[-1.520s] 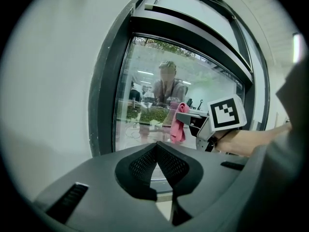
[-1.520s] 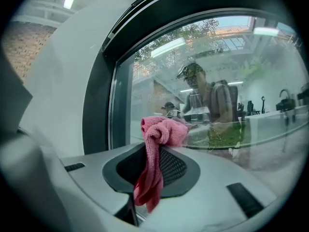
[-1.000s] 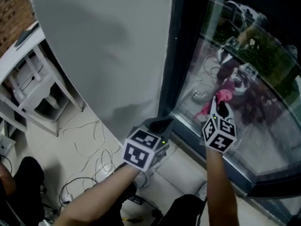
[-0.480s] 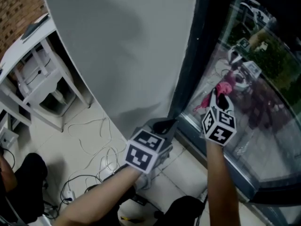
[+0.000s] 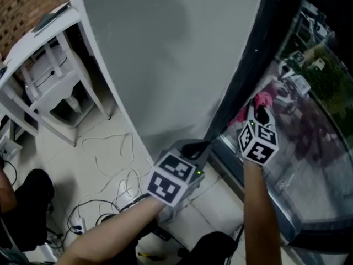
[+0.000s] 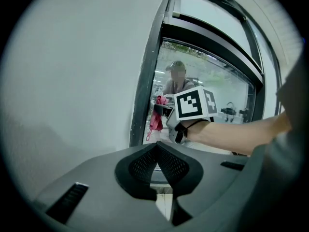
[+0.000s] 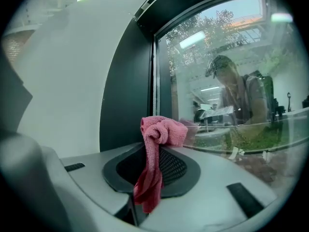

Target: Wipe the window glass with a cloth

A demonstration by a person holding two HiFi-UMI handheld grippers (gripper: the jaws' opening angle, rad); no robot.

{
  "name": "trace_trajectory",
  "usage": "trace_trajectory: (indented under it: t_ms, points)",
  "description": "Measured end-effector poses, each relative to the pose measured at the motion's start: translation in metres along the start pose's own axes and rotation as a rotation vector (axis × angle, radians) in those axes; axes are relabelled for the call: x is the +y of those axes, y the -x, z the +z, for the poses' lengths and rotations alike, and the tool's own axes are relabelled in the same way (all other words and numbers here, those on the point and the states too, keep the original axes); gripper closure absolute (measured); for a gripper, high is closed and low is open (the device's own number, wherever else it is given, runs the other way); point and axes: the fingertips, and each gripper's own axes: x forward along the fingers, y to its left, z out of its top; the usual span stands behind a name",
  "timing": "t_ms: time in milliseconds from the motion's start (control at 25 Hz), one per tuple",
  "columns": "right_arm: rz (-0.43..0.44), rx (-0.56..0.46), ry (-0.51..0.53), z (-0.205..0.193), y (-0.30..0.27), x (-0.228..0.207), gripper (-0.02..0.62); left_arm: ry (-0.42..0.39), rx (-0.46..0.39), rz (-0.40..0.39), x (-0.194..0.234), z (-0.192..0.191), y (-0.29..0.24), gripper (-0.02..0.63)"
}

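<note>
1. Right gripper (image 7: pixel 155 154): clamped on the pink cloth (image 7: pixel 161 131), near the left edge of the window glass (image 7: pixel 227 71) (grip plain only in the right gripper view).
2. Left gripper (image 6: pixel 157 152): jaws together, nothing between them.

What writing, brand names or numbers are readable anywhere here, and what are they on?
No readable words, brands or numbers in any view.
The left marker cube and right marker cube carry only black-and-white square patterns, no letters.
The pink cloth shows no label.
</note>
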Motion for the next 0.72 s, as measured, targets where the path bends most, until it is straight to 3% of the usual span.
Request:
trace_trajectory:
  t_ms: [480, 720]
  points:
    - [0.157, 0.001, 0.007, 0.001, -0.01, 0.023, 0.529, -0.009, 0.014, 0.012, 0.005, -0.002, 0.001, 0.6]
    - [0.22, -0.022, -0.029, 0.008, 0.022, 0.031, 0.529, -0.014, -0.001, 0.004, -0.003, 0.006, 0.001, 0.6]
